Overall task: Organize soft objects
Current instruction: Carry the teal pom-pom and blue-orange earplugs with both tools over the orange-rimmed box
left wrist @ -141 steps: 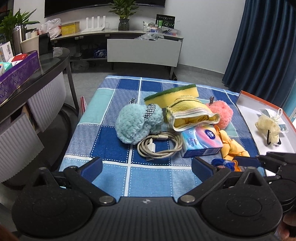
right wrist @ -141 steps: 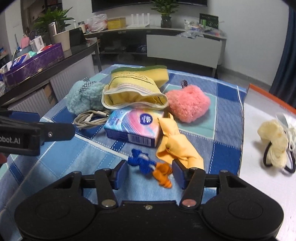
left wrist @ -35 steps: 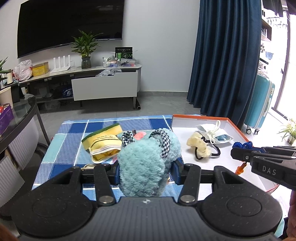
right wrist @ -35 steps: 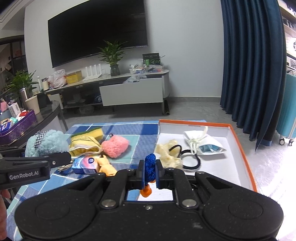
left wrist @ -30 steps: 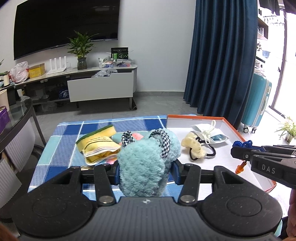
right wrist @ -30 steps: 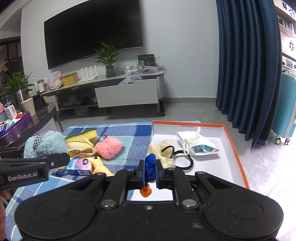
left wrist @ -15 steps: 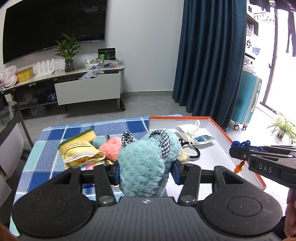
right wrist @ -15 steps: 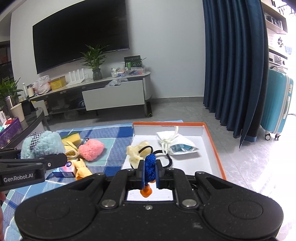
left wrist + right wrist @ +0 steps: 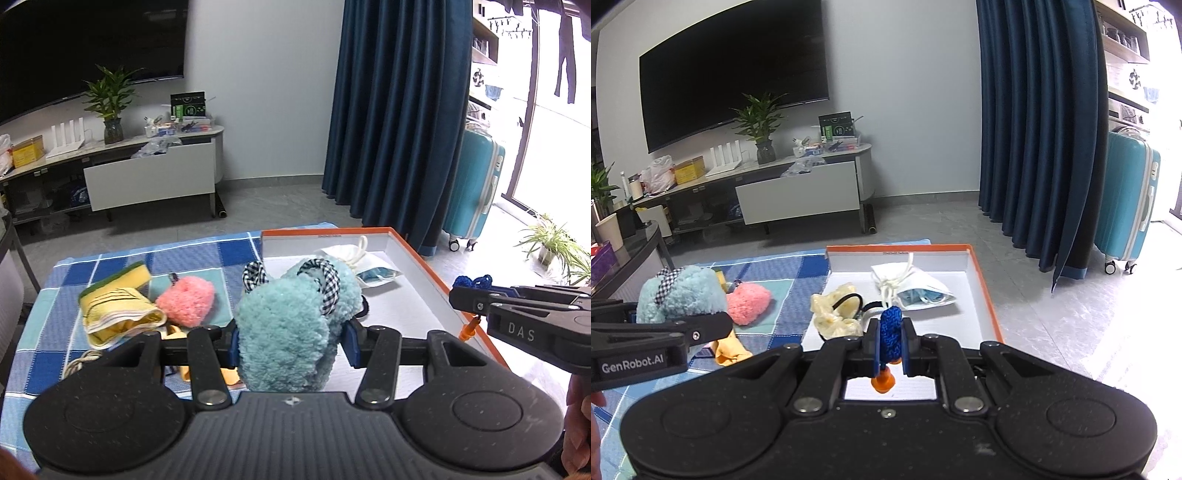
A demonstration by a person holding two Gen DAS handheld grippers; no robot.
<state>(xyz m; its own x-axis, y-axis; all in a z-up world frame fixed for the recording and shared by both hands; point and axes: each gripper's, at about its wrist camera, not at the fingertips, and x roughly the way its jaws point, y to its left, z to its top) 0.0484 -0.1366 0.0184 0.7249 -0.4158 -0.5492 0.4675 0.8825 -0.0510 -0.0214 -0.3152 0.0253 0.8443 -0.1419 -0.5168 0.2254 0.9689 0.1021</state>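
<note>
- Two tools are up over the counter [image 9: 122, 258], each of yours loaded.
- Your left tool [image 9: 291, 347] grips the teal pom-pom [image 9: 291, 332], pads pressed into both sides, just at the tray's near-left edge.
- Your right tool [image 9: 889, 350] is clamped tight on the blue cord [image 9: 891, 332]; an orange plug [image 9: 882, 382] hangs below it, above the tray [image 9: 982, 288].
- In the tray: a cream scrunchie [image 9: 834, 314] and a mask [image 9: 919, 291].
- On the counter: a pink pom-pom [image 9: 186, 301] beside a yellow cloth [image 9: 118, 314].
</note>
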